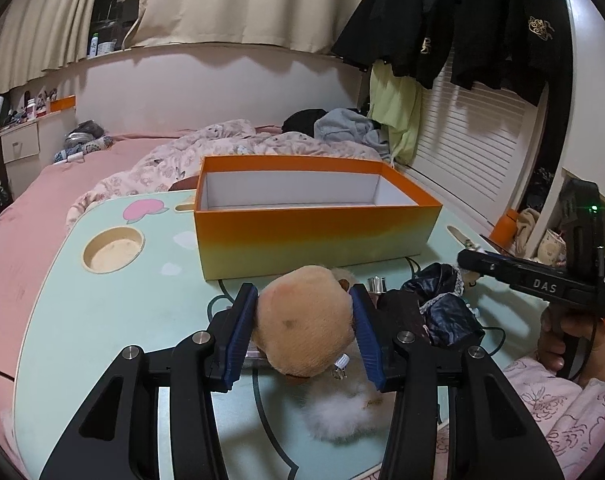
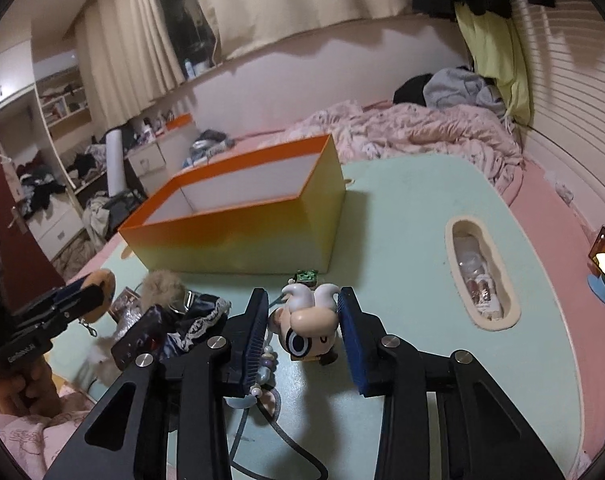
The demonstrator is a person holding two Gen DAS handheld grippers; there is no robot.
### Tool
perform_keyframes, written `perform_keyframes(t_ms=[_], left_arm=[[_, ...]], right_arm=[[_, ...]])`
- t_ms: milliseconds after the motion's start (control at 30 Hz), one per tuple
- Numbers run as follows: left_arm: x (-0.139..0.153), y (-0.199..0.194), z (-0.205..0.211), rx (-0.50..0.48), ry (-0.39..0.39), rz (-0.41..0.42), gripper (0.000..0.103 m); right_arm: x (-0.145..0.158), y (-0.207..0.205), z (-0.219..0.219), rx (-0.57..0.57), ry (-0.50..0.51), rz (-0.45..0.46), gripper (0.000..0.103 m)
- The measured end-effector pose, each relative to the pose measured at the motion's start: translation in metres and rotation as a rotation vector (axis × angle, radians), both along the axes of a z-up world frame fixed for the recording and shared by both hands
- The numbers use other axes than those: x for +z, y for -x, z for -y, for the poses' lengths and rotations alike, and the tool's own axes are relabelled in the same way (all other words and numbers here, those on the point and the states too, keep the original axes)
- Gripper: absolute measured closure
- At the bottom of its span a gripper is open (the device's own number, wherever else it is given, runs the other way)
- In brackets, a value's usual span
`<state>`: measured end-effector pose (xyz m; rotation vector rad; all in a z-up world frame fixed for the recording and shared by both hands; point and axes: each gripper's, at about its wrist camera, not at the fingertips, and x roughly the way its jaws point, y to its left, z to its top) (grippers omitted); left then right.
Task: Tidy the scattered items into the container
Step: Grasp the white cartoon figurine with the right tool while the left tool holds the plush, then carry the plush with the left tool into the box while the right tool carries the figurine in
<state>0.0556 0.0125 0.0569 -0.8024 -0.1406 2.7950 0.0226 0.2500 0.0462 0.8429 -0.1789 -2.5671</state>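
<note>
**Both tongs set on toys in front of the orange box**

Bedroom clutter surrounds a mint tabletop [image 1: 102, 312] carrying the orange box [image 1: 314, 236], open and apparently bare inside. Just before the box, the left tongs [image 1: 304, 332] clamp a tan plush toy [image 1: 302, 320]. Beside the box's near corner, the right tongs [image 2: 302, 340] flank a horned figurine [image 2: 308, 320]; whether both pads touch is unclear. Best to seat each grip squarely, then lift clear of the box's wall before releasing.

Ahead of the tongs, a rumpled floral quilt [image 1: 206, 148] on a pink bed [image 1: 30, 216], cream curtains [image 1: 238, 0] above, dark jackets [image 1: 482, 20] hanging upper right.
</note>
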Motion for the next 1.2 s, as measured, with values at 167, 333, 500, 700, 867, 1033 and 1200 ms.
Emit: perform_keyframes(t_ms=[167,333,500,700,867,1033,1200], left_arm=[[0.005,-0.001,-0.001,0.005,0.007,-0.017,0.055],[0.021,0.002,-0.002,-0.002,-0.002,-0.051,0.055],[0.047,0.013,-0.001,-0.008,-0.031,-0.100,0.055],[0.064,0.028,0.006,0.017,-0.072,-0.126,0.055],[0.053,0.025,0.010,0.025,-0.098,-0.091,0.055],[0.040,0.027,0.006,0.022,-0.128,-0.056,0.055],[0.036,0.024,0.000,0.003,-0.112,-0.048,0.055]], right_arm=[[0.012,-0.007,0.004,0.008,-0.014,-0.061,0.069],[0.037,-0.013,0.012,0.051,-0.007,-0.134,0.076],[0.073,-0.008,0.022,0.090,-0.012,-0.232,0.085],[0.089,0.006,0.027,0.082,-0.030,-0.254,0.078],[0.068,0.003,0.007,0.051,-0.002,-0.177,0.047],[0.029,0.011,0.000,0.063,0.004,-0.020,0.047],[0.004,0.021,0.026,0.083,-0.117,0.069,0.048]])
